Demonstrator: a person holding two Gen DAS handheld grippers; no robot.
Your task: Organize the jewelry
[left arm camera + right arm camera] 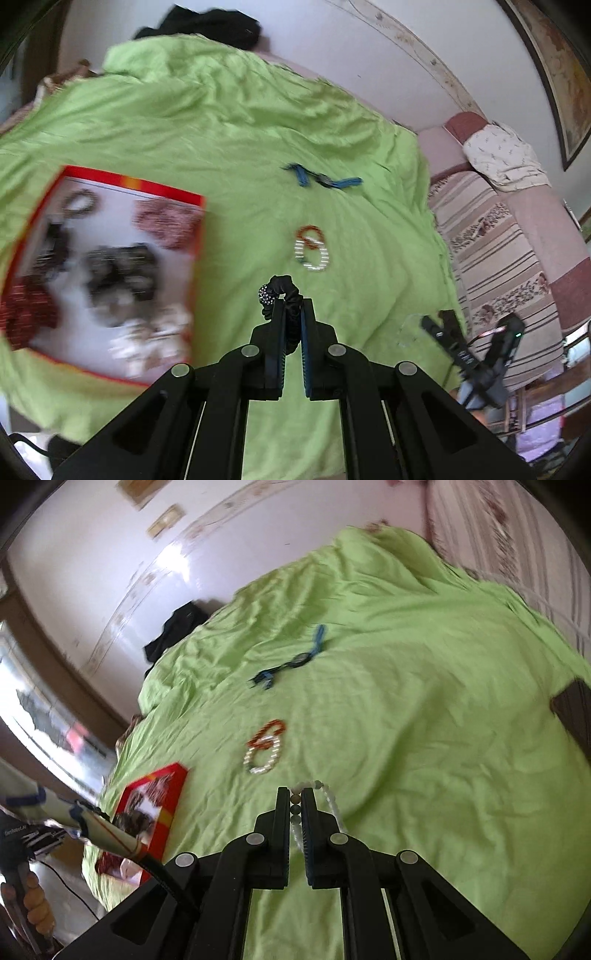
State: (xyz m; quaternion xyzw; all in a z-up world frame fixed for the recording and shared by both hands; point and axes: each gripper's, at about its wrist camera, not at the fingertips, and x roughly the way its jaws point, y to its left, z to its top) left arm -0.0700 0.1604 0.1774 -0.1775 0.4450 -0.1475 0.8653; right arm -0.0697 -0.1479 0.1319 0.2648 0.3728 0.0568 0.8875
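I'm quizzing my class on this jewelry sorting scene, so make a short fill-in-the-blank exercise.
1. The left tool is shut on a black ____.
2. The right tool grips a ____ bracelet.
3. The loose jewelry lies on a ____ bedsheet.
4. The red-rimmed tray lies to the ____ of the left tool.

Missing: scrunchie; beaded; green; left

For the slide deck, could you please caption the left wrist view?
Left gripper holding a black scrunchie above a green bedsheet, beside a red-edged tray.

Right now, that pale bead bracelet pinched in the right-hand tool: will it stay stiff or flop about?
Probably floppy: the bead bracelet droops in a loose loop beside the right gripper closed on it. The round beads look smooth, so it may slip. If dropped, the rumpled green sheet would likely stop it rolling.
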